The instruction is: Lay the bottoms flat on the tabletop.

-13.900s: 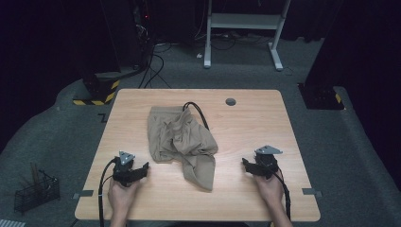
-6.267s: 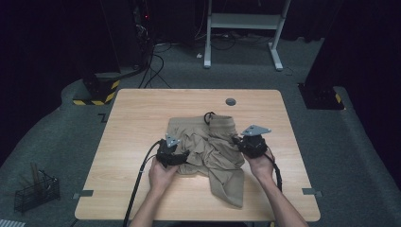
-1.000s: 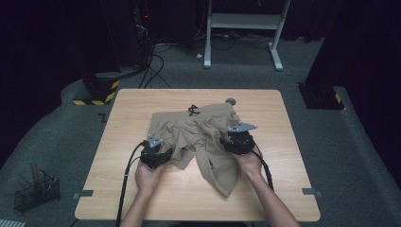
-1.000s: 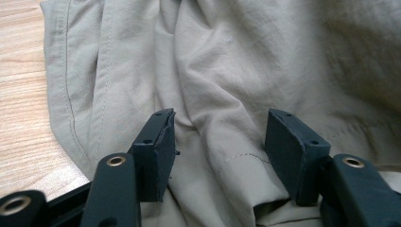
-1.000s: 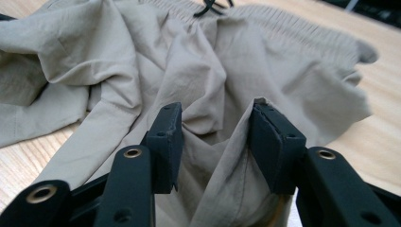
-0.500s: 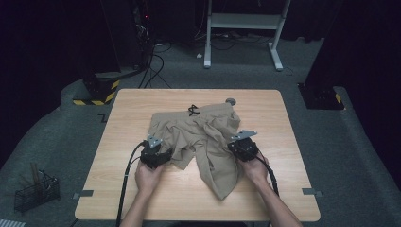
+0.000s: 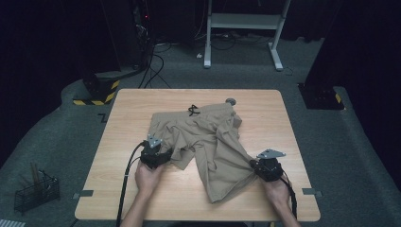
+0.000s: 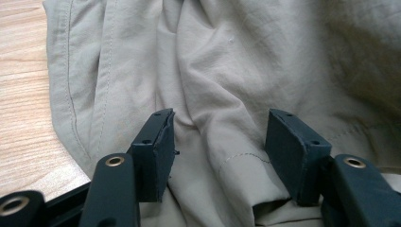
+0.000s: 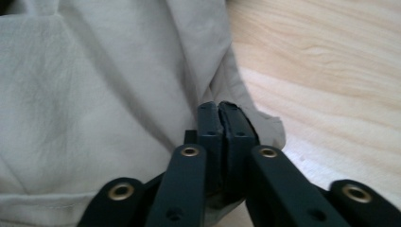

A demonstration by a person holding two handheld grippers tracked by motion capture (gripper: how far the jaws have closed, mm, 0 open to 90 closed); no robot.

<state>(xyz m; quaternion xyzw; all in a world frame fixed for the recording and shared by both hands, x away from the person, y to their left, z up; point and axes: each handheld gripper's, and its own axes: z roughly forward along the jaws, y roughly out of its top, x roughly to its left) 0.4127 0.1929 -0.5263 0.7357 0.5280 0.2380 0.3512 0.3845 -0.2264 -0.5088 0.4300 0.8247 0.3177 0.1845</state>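
A: The right gripper [image 9: 222, 118] is found clamped on the hem edge of the khaki cotton shorts [image 7: 208, 142]; its jaws have just been closing, with cloth between them.

B: And the left gripper [image 8: 217, 142]?

A: Spread apart, astride a fold at the other leg's hem, nothing pinched. From both grippers the shorts run away toward the black drawstring [image 7: 192, 109], on the wooden table [image 7: 142, 101].

Rumpled khaki shorts [image 7: 208, 142] mid-table
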